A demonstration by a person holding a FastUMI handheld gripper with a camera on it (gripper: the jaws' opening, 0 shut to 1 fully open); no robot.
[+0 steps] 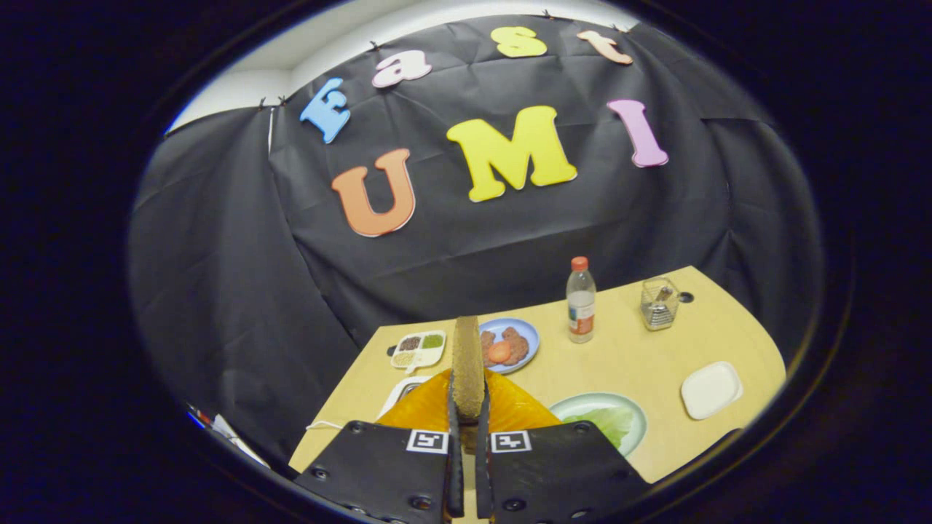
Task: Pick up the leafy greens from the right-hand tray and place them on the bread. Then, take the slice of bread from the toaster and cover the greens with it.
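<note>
Claw (467, 429) carries two square coded markers and screws.

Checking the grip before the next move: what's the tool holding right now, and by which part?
The tool is shut on the bread slice. It stands upright on edge, pinched at its lower end between both fingers, its top rising ahead of them above the orange toaster.

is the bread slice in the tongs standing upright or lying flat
Upright: the bread slice stands on edge, pinched between both fingers of the tongs, rising above the orange plate.
</note>
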